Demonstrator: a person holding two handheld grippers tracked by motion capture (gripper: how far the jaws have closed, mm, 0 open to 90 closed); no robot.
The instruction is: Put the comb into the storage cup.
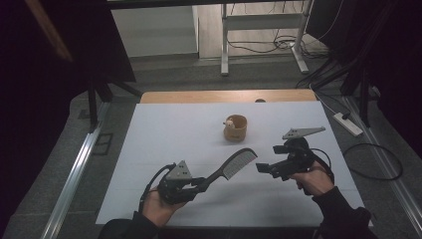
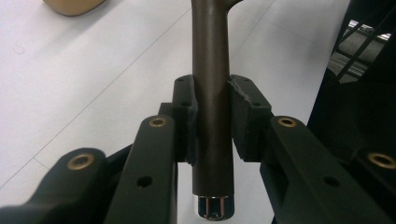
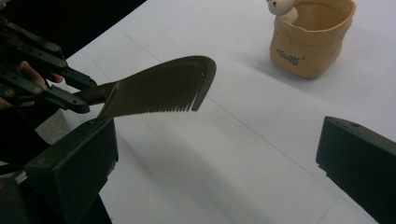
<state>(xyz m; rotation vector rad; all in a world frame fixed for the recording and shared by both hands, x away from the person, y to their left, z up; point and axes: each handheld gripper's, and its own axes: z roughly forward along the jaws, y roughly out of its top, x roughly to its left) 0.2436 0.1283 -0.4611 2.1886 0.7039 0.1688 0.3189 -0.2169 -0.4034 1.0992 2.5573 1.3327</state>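
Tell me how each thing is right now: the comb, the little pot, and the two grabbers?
comb: held up off the table by its handle, teeth pointing down.
pot: standing upright on the white table, open on top, a small bear figure at its rim.
left gripper: shut on the comb's handle.
right gripper: open, holding nothing, near the comb's toothed end.

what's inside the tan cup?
A small white bear figure sits at the rim of the tan cup. The visible inner wall looks bare; the near wall hides the bottom.
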